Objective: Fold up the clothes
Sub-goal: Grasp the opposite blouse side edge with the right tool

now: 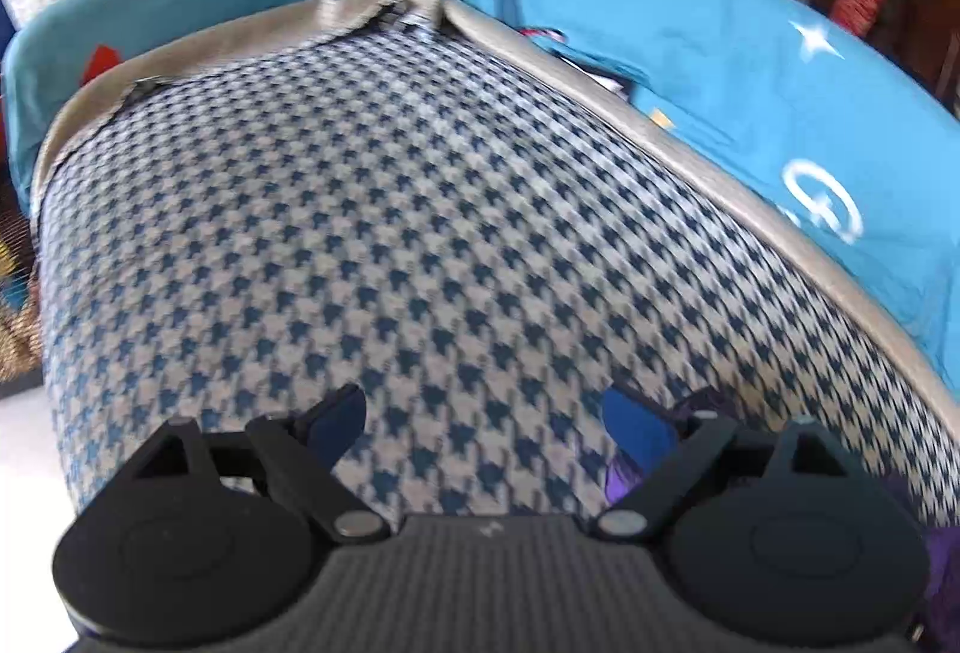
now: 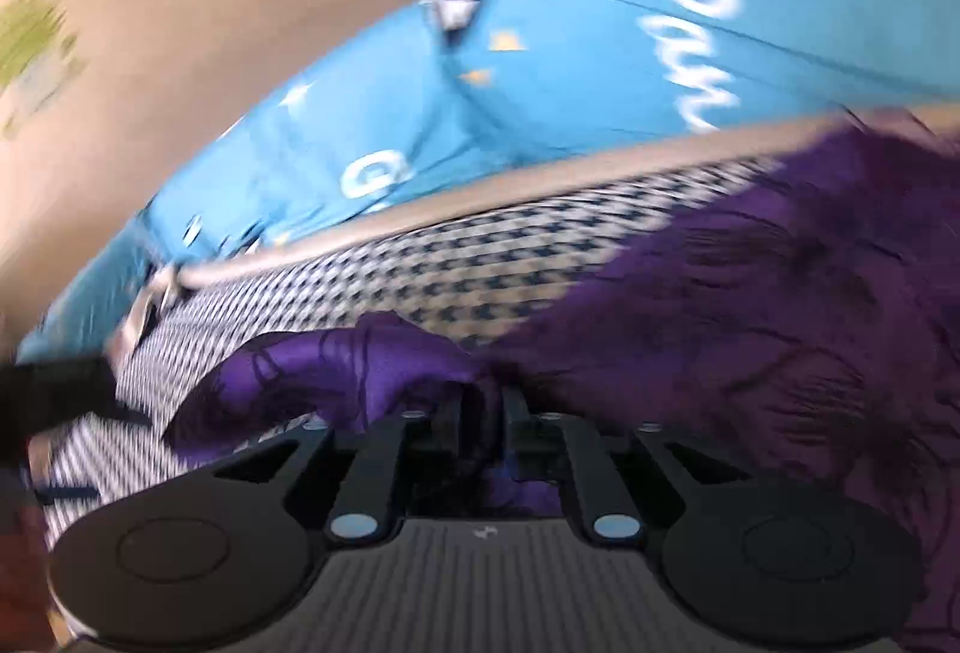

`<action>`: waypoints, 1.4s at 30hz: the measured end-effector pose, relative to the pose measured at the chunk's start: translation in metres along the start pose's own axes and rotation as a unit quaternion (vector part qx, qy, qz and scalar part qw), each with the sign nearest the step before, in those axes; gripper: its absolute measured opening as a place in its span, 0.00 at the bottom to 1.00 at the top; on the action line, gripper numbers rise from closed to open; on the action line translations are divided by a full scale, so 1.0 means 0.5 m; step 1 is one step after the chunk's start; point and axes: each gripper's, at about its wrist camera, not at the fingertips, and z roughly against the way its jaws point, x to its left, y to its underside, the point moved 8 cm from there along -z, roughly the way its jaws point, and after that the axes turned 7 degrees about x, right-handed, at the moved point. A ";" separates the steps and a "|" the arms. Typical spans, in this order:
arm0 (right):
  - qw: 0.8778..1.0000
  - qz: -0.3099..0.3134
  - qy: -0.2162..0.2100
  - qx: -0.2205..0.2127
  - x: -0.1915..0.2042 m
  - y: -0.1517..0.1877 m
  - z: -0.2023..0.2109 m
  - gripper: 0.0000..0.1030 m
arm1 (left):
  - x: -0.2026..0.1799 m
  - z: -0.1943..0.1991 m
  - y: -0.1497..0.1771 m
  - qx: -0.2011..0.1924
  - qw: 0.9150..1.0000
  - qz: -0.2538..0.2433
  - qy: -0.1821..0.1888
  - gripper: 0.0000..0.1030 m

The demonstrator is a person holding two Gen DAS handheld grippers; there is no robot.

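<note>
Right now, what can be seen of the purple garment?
The purple garment is soft, dark violet cloth with thin black line markings, lying crumpled on the houndstooth bed cover. The right gripper is shut on a bunched fold of it. In the left wrist view only a small edge shows, near the open left gripper.

Black left gripper [image 1: 483, 416] with blue-padded fingers [image 1: 636, 428], round black hubs, silver pivot rivets, ribbed grey base, matching right gripper [image 2: 483, 407]
</note>
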 end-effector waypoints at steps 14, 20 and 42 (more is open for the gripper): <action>0.995 -0.086 0.046 -0.012 -0.115 -0.060 0.034 0.30 | -0.141 -0.036 0.073 0.027 0.992 -0.121 0.021 0.88; 0.995 -0.046 0.073 -0.040 -0.102 -0.071 0.101 0.34 | -0.149 -0.031 0.077 0.024 0.992 -0.120 0.014 0.89; 0.981 0.004 -0.181 0.073 0.113 0.050 0.035 0.43 | -0.101 -0.031 0.055 0.014 0.995 -0.098 -0.015 0.95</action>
